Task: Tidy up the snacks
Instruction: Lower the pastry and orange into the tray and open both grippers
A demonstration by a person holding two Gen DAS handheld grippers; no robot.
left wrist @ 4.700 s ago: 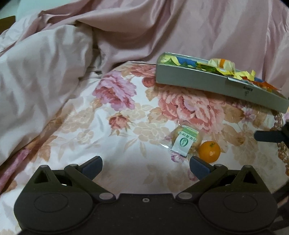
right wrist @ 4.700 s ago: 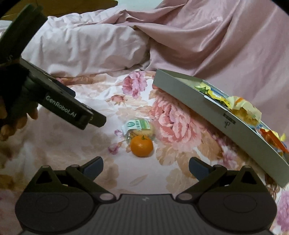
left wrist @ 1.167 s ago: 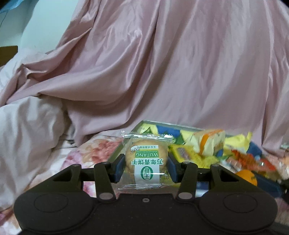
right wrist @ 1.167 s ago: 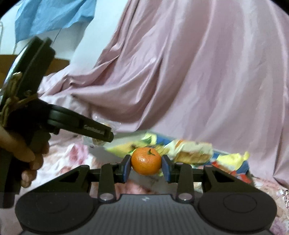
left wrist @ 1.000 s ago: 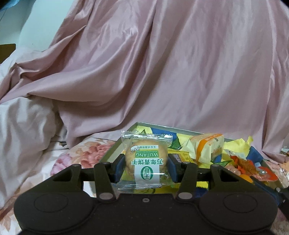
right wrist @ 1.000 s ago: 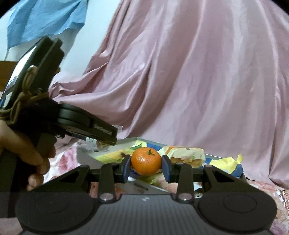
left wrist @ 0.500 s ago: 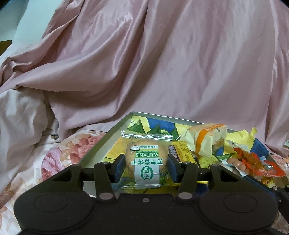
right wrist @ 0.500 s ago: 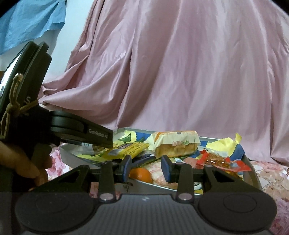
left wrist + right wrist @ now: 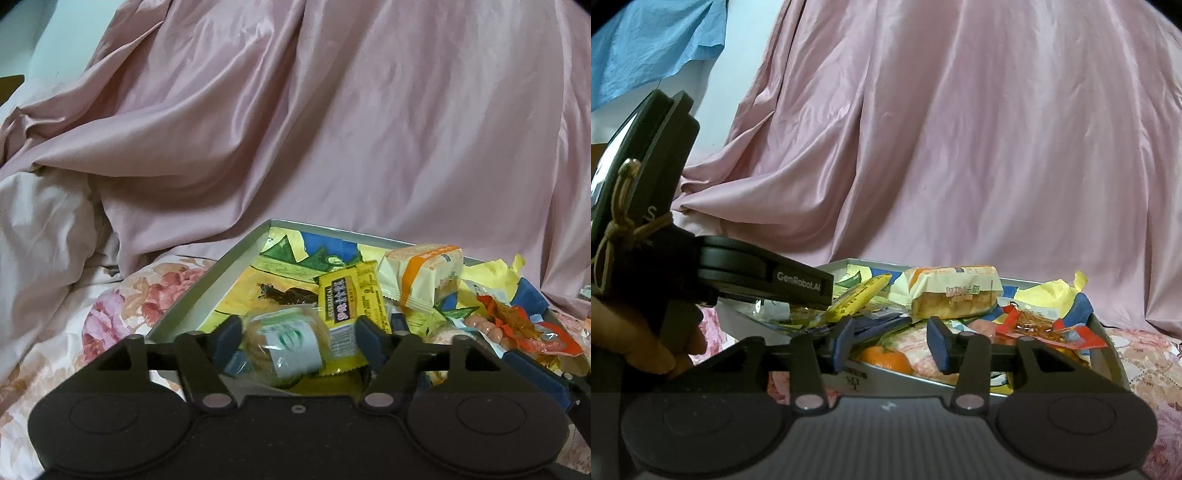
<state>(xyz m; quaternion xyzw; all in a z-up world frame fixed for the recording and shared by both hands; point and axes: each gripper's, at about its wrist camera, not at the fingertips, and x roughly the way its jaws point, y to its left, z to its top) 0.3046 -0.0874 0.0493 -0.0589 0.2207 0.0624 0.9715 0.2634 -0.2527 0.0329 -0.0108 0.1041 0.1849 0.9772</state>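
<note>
The left gripper (image 9: 297, 341) hangs over the near corner of the grey snack box (image 9: 207, 291), and its jaws are opening. The green-and-white wrapped biscuit (image 9: 286, 343) lies tilted between the blue fingers (image 9: 225, 341), clear of the right one; whether the left one still touches its wrapper cannot be told. Just beyond the right finger a yellow bar (image 9: 349, 295) leans against the biscuit, and farther right sit an orange-striped cake packet (image 9: 424, 273) and a red packet (image 9: 517, 325).

The right gripper (image 9: 890, 347) is opening as well, its fingers (image 9: 938, 349) spread with a gap on both sides of the mandarin (image 9: 886, 358), which rests low in the box just past the near wall (image 9: 886, 376). Behind the fingers lies the cake packet (image 9: 953, 297), to the right the red packet (image 9: 1041, 328). To the left, a hand (image 9: 642, 343) holds the left gripper's body. Pink sheets (image 9: 960, 147) rise behind the box, which stands on a floral bedspread (image 9: 110, 306).
</note>
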